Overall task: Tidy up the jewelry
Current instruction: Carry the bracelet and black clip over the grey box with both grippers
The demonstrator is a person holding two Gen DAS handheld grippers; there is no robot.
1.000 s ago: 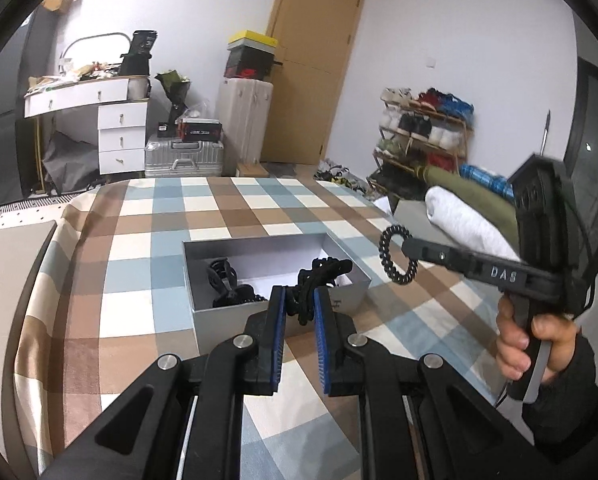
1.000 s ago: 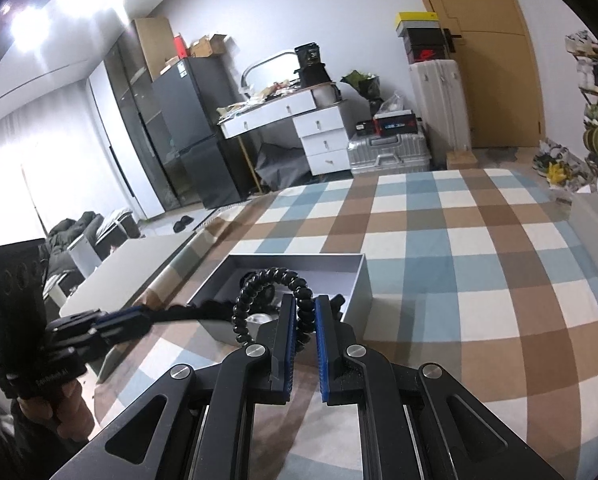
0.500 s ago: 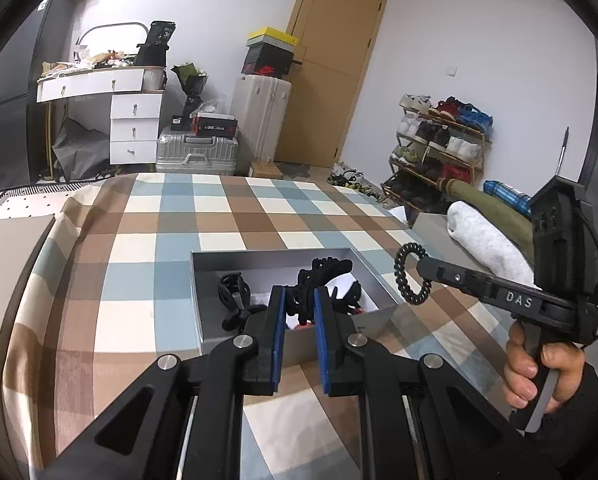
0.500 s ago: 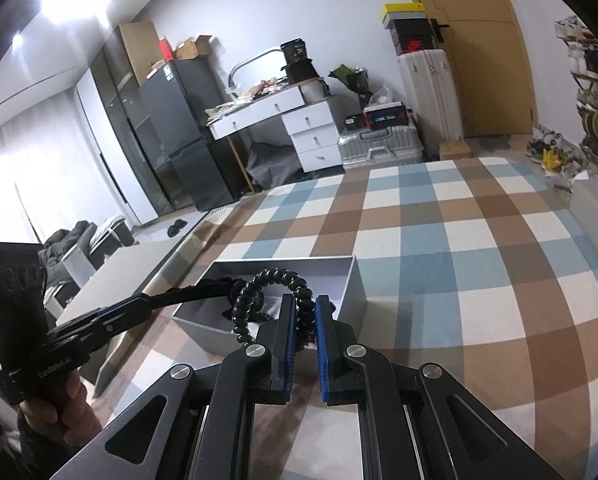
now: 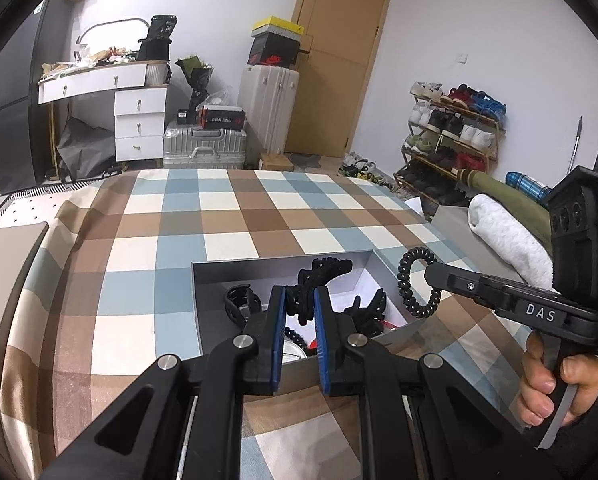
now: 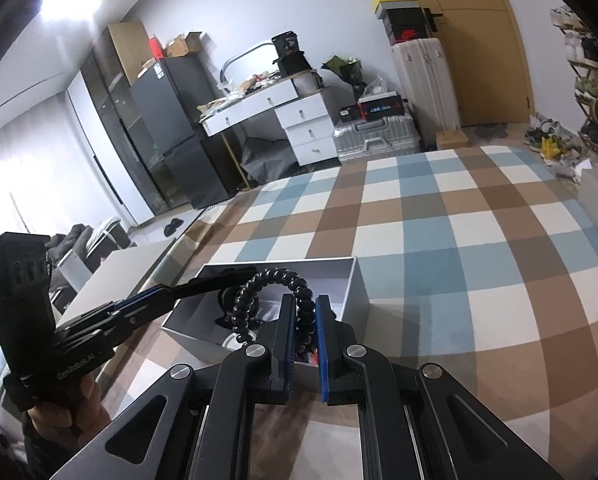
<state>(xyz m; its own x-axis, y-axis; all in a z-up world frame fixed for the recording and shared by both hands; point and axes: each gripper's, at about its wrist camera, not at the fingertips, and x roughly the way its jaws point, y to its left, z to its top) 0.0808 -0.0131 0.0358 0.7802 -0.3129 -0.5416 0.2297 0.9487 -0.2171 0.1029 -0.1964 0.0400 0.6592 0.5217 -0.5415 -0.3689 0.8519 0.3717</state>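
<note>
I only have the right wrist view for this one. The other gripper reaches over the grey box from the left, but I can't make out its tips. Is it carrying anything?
Observer: Yes. In the left wrist view the left gripper has its fingers shut on a black claw clip, above the box.
Operator: Anything else in the box? My own fingers block most of it.
Observer: Two more black clips lie inside, one near the left wall and one toward the right.
Operator: Where does my spiral hair tie show from there?
Observer: The spiral hair tie hangs from the right gripper, beside the box's right wall.
</note>
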